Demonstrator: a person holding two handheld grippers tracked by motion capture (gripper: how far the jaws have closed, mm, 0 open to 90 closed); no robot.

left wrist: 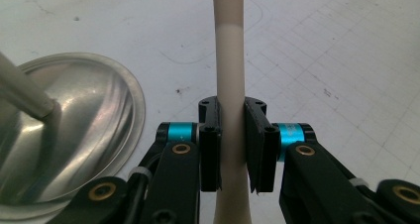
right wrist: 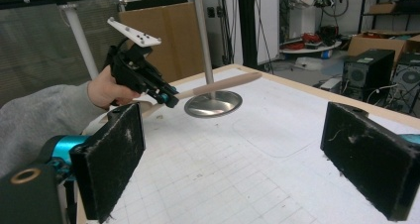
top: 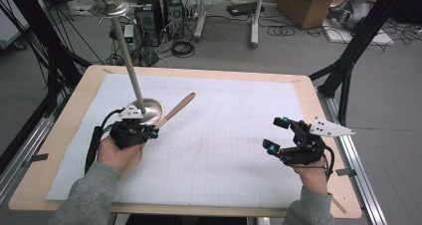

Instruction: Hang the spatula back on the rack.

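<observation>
My black left gripper point(top: 149, 131) with cyan accents holds a pale wooden spoon point(top: 171, 113); beside it a silver stand base point(top: 152, 110) on the white gridded mat point(top: 224, 140) over a light-wood worktop point(top: 64, 135).

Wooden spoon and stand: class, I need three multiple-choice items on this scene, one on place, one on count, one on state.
1. Where is the metal stand's round base?
A. Near the left claw
B. Near the right claw
C. On the floor

2. How many wooden spoons are there?
A. One
B. Two
C. Three

3. The left claw is:
A. Wide open
B. Shut on the spoon handle
C. Gripping the pole

Key: 1 A, the base sits beside it on the table; 2 A, a single spoon shows; 3 B, both pads press the handle, while the right claw stands open.
</observation>
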